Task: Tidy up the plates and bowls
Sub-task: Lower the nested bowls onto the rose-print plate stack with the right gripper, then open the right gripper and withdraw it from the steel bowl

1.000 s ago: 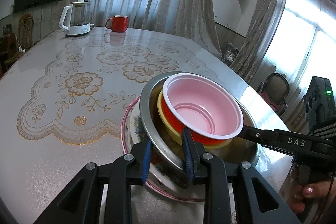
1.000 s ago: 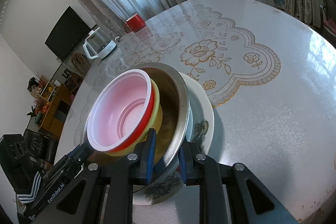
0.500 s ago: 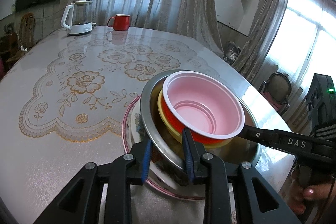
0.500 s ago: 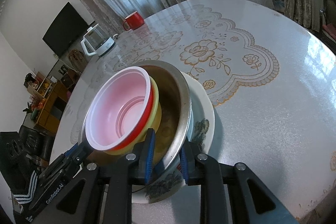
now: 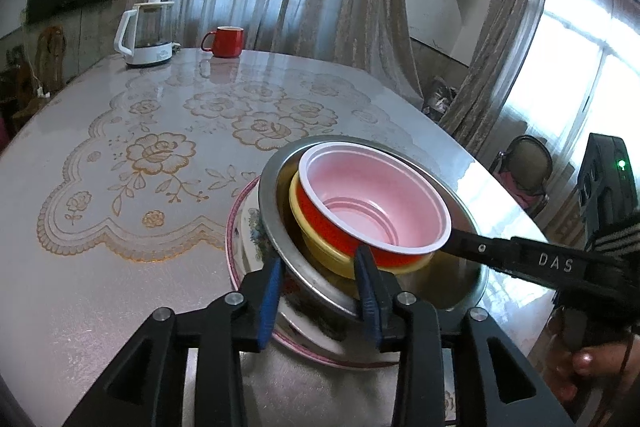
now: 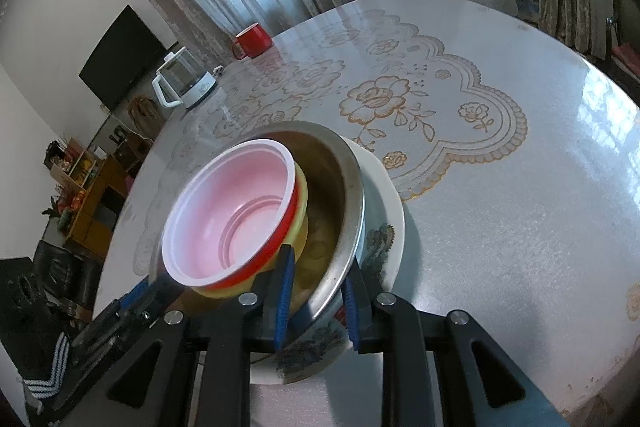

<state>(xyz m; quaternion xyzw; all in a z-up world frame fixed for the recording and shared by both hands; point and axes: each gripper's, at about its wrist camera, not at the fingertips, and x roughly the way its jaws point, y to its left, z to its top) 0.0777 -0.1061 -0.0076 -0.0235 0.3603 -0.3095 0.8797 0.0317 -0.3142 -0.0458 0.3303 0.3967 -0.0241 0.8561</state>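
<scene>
A stack sits near the table's edge: a floral plate (image 5: pixel 240 227) (image 6: pixel 390 223) at the bottom, a steel bowl (image 5: pixel 276 211) (image 6: pixel 344 167) on it, then a yellow bowl (image 5: pixel 316 247) (image 6: pixel 302 195), and a red bowl with a pink inside (image 5: pixel 372 195) (image 6: pixel 236 211) on top. My left gripper (image 5: pixel 318 285) is shut on the near rim of the steel bowl and plate. My right gripper (image 6: pixel 318 299) is shut on the opposite rim of the steel bowl and plate, and shows in the left wrist view (image 5: pixel 520 255).
A white kettle (image 5: pixel 146 31) (image 6: pixel 182 83) and a red mug (image 5: pixel 226 41) (image 6: pixel 252 41) stand at the far end of the table. A lace-patterned cloth (image 5: pixel 160 155) (image 6: pixel 420 107) covers the tabletop. A chair (image 5: pixel 528 167) stands by the window.
The stack and both grippers have shifted slightly together; both grips are unchanged.
</scene>
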